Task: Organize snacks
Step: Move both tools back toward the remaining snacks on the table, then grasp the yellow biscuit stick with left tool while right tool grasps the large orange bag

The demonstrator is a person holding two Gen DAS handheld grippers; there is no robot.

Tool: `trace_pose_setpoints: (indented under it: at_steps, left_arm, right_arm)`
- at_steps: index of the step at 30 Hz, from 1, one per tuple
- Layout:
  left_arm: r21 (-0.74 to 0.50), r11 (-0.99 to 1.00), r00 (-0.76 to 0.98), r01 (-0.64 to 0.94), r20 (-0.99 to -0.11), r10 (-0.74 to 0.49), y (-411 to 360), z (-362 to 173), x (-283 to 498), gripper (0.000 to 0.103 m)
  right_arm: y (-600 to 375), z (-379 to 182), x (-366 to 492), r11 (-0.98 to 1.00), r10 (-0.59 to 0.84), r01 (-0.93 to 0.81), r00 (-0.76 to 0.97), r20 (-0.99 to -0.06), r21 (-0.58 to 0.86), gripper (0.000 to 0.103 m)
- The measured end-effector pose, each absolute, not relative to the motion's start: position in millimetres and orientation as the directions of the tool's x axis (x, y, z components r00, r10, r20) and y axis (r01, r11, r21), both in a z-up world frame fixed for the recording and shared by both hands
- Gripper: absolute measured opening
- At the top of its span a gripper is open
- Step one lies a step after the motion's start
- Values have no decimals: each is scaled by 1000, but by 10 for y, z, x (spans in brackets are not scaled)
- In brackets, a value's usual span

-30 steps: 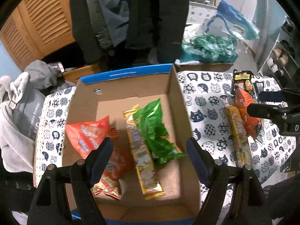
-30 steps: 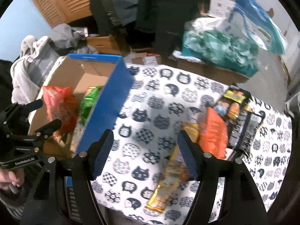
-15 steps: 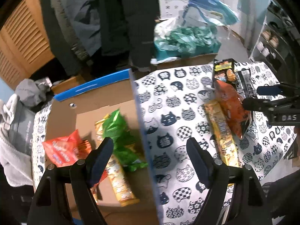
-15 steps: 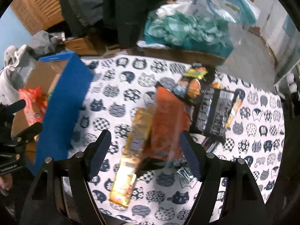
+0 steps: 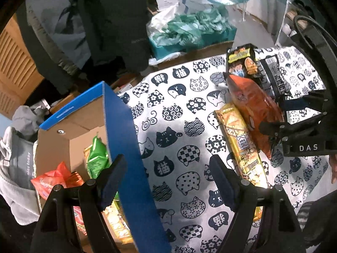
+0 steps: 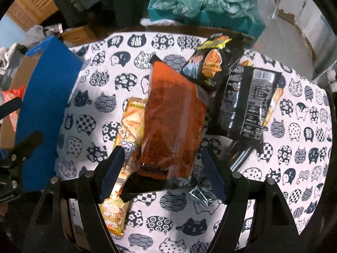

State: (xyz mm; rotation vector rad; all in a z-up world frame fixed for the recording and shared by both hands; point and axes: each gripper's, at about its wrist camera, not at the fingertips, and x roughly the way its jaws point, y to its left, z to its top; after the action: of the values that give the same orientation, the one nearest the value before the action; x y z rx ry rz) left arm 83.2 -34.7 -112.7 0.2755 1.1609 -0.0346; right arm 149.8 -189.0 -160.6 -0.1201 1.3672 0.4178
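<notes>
Half the yellow snack pack [image 6: 124, 139] lies hidden under the orange bag [image 6: 170, 116].

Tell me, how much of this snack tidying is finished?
Partly. A green packet and a red one already lie in the cardboard box. The right gripper is open around the orange bag, not gripping it. The yellow packet and black bags wait on the tablecloth. The left gripper is empty.

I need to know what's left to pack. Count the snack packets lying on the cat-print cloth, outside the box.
4, perhaps more hidden beneath: an orange bag between the right gripper's open fingers, a yellow packet partly under it, and two black packets beyond.
</notes>
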Motion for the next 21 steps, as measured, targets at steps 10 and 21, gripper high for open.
trace_pose_setpoints:
  at_steps: [10,21]
  left_arm:
    - [207,962,356,178,-925,133,-412,-1344,907,81]
    - [134,974,277,184,-957,79,-609,-1567,910,81]
  right_arm:
    - [-1919,-2000,1543,908,249,-360,46,-967,217,59]
    - [-2225,-1863,1298,903,150,-417,78,-986,105,46]
